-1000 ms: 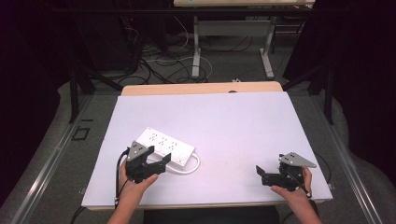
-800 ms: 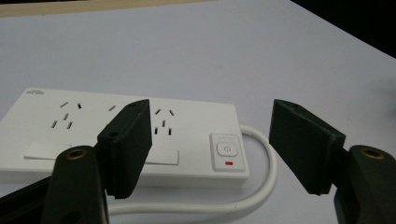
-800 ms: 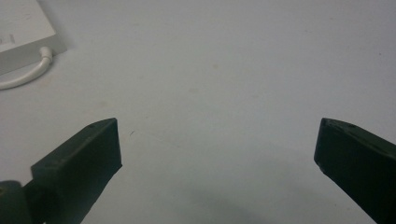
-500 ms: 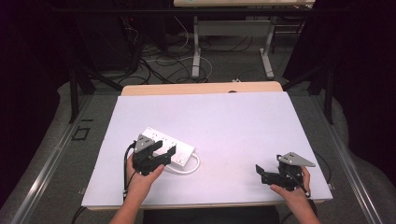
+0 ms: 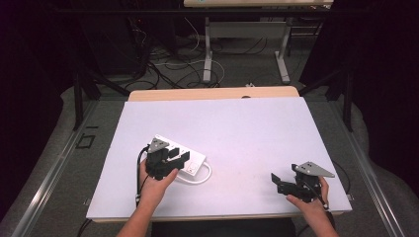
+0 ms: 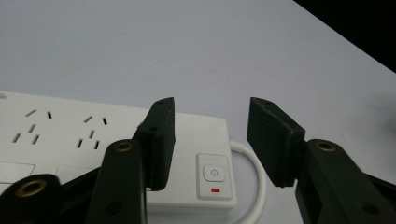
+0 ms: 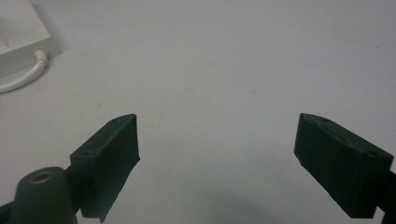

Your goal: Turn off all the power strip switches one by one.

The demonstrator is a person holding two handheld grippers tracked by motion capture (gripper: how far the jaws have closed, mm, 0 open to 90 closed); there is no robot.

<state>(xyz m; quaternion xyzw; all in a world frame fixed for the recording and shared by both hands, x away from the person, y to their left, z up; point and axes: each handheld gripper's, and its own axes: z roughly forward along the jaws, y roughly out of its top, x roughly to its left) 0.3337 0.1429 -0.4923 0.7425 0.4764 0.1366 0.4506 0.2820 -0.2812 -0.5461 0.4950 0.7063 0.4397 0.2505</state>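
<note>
**Closed in on power strip's switch end**

Found white power strip (image 5: 195, 160) lying flat on the white table (image 5: 237, 123), left of centre, sockets up, white cord (image 5: 200, 178) looping out from its near end. Saw left gripper (image 5: 179, 157) held right over that end. In left gripper view, spotted jaws half-wide and just been closing: one jaw over the strip's top beside the power switch (image 6: 214, 173), the other past the end, over the cord loop (image 6: 259, 182). Noted switch end between the jaws but no pad pressing yet. Judged step in hand as gripping the strip by this end.

To do it well:
- Needed to drop jaws lower, so pads meet the side walls and not the top face.
- Needed to square the jaws to the strip; looked skewed, likely to slip off the corner.
- Better kept off the switch and off the cord.
- Better closed slowly, as a light strip could skate on the smooth table.

Farther right, saw right gripper (image 5: 277, 181) near the table's front right corner, well apart from the strip. In right gripper view, found jaws apart over bare table, just been closing, nothing between them. Judged it free to steady the strip's far end if needed.
</note>
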